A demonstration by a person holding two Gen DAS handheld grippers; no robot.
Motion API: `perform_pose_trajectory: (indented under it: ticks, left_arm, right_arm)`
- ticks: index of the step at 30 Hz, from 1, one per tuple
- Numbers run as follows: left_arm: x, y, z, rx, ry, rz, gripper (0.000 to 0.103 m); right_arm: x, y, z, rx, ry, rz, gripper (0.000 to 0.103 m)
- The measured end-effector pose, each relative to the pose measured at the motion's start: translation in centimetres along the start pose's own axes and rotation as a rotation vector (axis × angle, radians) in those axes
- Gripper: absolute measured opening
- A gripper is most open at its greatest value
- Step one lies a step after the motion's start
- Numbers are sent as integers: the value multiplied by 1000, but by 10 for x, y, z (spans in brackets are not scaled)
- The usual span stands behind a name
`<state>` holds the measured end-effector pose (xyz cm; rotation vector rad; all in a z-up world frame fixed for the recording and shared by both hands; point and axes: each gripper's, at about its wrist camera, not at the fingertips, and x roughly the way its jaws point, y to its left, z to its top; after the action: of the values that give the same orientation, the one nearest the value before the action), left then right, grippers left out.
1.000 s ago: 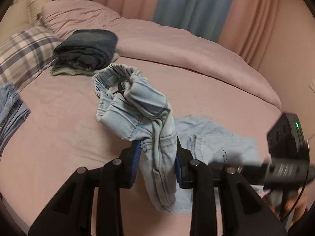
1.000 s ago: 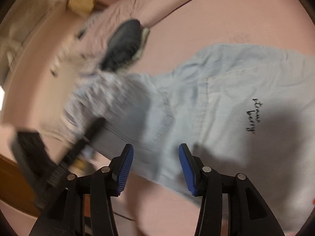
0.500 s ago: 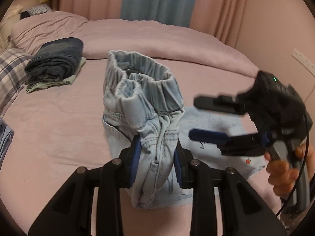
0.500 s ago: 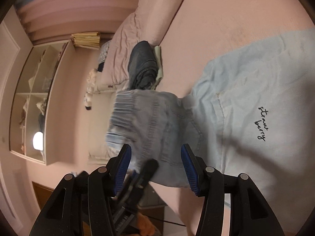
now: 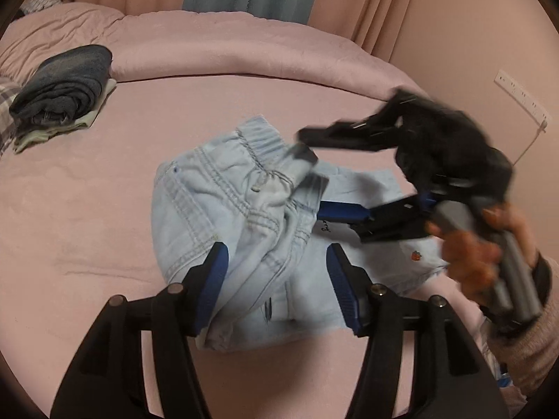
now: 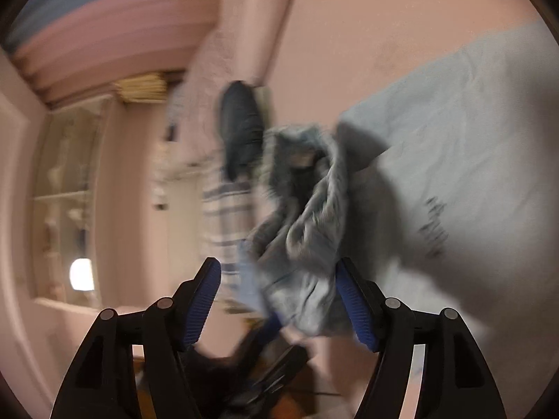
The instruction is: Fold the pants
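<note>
Left wrist: pants waistband-up, bunched.

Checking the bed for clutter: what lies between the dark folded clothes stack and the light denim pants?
Only bare pink bedsheet separates the dark stack from the pants, seen in the left wrist view.

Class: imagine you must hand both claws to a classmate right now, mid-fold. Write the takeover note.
Left claw: jaws opening, denim between them but no longer pinched.
Right claw: jaws opening around the waistband end, grip unclear through blur.
Light blue denim pants: bunched mid-bed, upper part heaped over the flat lower part.
Done: a rough first fold.
Left: flatten, square the edges, perhaps fold again, likely then stack by the folded dark clothes.
</note>
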<state>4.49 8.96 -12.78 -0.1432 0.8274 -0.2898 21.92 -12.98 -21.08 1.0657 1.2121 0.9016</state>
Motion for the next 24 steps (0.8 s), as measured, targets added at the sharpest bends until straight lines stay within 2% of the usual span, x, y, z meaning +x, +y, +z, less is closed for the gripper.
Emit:
perform_pose_trajectory:
  ticks: [2,5,6,7,9,10,12,15,18,20,24]
  left_arm:
    - [-6,5,-4,-28,-6,1,59]
    - [-8,20,-10,-70,3,36,60]
    - [-7,26,-12,-87,11,48,60]
    - [-7,33,-15,-111,19,61,60]
    - [-9,42,-17,-143,17,66,60]
    - [-11,46,-19,-165,12,65,61]
    - [-13,51,-19,-194,5,46,67]
    - [-15,52,-20,-232,-6,-1,75]
    - [-17,53,-24,-293,-5,-102,77]
    - [-18,53,-25,-319,0,-142,77]
    - [-19,48,-26,-318,3,-120,77]
  right_arm:
    - [9,3,9,-23,-9,-92,70]
    - [24,14,16,-73,0,-116,70]
    - [29,16,18,-81,4,-126,63]
    - [34,18,19,-97,11,-150,49]
    - [41,28,18,-167,7,-226,34]
    - [41,31,17,-197,7,-237,31]
    - [39,45,12,-276,-15,-260,30]
    - [27,61,5,-341,-45,-248,29]
    - [9,69,2,-375,-87,-230,29]
    - [-6,69,4,-383,-121,-230,29]
    - [-34,59,10,-352,-179,-229,29]
